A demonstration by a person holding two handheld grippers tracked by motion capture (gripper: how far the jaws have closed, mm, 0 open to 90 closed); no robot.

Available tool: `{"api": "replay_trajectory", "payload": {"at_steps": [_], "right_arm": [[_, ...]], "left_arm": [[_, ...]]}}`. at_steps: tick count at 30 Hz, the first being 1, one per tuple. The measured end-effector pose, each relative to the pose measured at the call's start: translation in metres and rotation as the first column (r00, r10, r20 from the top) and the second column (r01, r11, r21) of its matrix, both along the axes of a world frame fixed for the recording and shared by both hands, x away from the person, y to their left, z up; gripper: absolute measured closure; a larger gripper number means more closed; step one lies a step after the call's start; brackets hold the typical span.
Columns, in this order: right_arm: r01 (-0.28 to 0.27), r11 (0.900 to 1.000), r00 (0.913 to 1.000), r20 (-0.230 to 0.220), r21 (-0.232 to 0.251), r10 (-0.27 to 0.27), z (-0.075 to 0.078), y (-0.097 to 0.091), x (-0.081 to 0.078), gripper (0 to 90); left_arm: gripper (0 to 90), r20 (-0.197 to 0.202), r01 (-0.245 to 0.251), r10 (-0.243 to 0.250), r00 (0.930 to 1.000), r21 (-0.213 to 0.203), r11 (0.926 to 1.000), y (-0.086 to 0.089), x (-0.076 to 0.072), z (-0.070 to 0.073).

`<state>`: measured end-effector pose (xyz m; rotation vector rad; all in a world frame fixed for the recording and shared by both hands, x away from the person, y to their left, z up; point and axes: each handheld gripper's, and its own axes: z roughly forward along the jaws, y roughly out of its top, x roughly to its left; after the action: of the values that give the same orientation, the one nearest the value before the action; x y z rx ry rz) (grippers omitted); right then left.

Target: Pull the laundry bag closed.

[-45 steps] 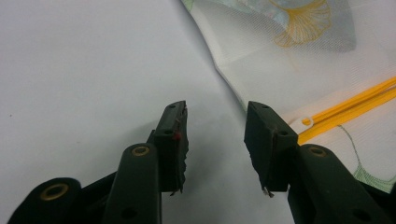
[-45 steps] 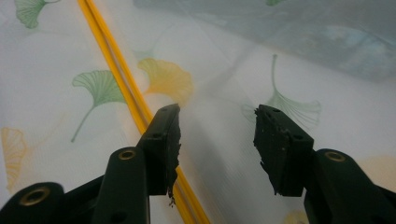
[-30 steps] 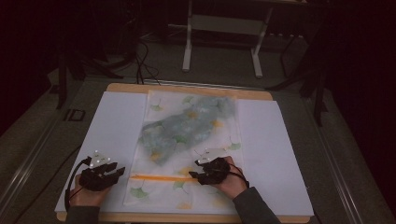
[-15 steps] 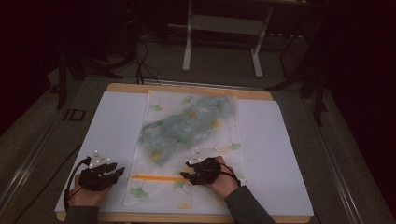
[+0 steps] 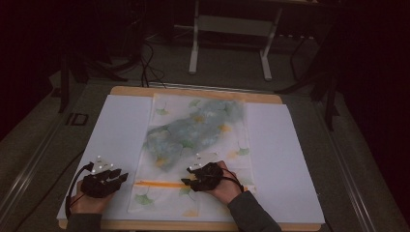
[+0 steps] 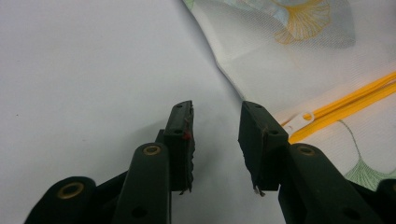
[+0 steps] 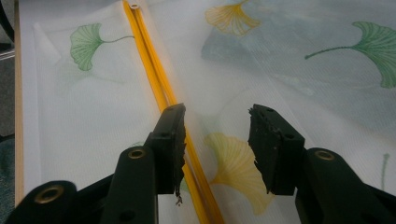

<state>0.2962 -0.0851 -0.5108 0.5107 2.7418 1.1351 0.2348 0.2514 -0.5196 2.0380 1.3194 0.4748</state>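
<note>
White sheeting (image 5: pixel 121 130) covers the wooden table (image 5: pixel 193 92). On it lies a mesh laundry bag (image 5: pixel 193 145) printed with ginkgo leaves, a blue-grey garment (image 5: pixel 193 130) inside. Its orange zipper (image 5: pixel 164 183) runs across the near end. The left gripper (image 5: pixel 121 177) rests just beside the bag's left edge; its jaws have just been closing, nothing between them. The right gripper (image 5: pixel 186 182) hovers over the zipper, jaws apart, gripping nothing.

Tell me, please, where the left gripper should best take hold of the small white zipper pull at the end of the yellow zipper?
Probably the flat tab of the small white zipper pull, approached from the bag's left edge. It lies flat on the white mesh bag with ginkgo leaf print, at the end of the yellow zipper, just ahead of the left gripper, whose jaws have just been closing with nothing between them.
</note>
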Motion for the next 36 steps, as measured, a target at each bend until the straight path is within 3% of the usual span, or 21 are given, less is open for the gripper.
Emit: {"api": "replay_trajectory", "payload": {"at_steps": [19, 36], "right_arm": [[-0.039, 0.999, 0.9992, 0.003, 0.02, 0.039, -0.001, 0.025, 0.001, 55.7], [-0.071, 0.9974, 0.9975, -0.004, 0.016, 0.071, -0.003, 0.042, 0.003, 55.7]], "left_arm": [[66.5, 0.002, 0.001, -0.001, 1.0, 0.005, 1.0, 0.001, -0.001, 0.001], [61.6, 0.005, -0.01, 0.01, 0.9999, 0.009, 0.9999, 0.002, -0.001, 0.004]]}}
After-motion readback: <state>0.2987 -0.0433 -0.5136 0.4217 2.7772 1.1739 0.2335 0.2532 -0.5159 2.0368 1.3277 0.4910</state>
